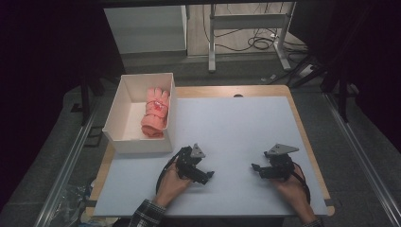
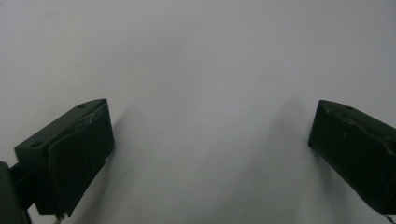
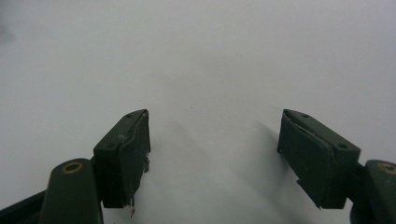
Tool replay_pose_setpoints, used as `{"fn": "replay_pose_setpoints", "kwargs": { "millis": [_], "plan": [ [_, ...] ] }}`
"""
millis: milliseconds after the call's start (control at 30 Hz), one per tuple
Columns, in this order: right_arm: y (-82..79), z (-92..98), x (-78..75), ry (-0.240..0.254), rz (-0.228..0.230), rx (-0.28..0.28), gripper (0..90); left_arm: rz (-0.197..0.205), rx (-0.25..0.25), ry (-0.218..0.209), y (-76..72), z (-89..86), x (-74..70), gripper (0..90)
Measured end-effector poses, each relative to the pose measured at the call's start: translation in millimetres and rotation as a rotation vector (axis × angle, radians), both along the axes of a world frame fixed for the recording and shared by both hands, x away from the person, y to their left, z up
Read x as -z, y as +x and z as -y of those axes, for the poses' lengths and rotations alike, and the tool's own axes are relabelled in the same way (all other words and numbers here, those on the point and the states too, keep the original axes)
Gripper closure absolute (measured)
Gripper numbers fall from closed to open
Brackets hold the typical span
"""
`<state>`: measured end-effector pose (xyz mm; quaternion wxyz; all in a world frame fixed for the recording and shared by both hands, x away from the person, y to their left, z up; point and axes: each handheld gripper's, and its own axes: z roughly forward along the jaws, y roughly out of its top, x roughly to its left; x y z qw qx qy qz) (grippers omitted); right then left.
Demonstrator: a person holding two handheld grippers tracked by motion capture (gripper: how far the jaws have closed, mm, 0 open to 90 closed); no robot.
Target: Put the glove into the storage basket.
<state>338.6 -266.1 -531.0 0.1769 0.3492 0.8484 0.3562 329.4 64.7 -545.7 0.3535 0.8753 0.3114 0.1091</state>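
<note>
A pink rolled glove (image 1: 155, 112) lies inside a white box (image 1: 120, 108) at the table's back left. My left gripper (image 1: 208, 176) rests low over the white mat (image 1: 236, 132) near the front, just right of the box's near corner; its jaws stand wide apart with nothing between them (image 2: 210, 135). My right gripper (image 1: 255, 168) sits over the mat at the front right, pointing left, jaws also apart and empty (image 3: 214, 140). A hand holds each gripper.
The mat covers a wooden table (image 1: 283, 90) whose edge shows at the back and right. Beyond the table stand a white cabinet (image 1: 146, 28) and a metal frame (image 1: 246, 23) with cables on the floor. Dark curtains flank both sides.
</note>
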Motion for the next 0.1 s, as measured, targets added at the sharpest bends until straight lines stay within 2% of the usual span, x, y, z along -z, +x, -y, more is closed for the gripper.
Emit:
{"fn": "replay_pose_setpoints", "kwargs": {
  "millis": [100],
  "plan": [
    [0.0,0.0,0.1,0.001,0.0,0.0,25.6,0.001,0.0,0.001,-0.1,0.1,0.1,0.0]
  ]
}}
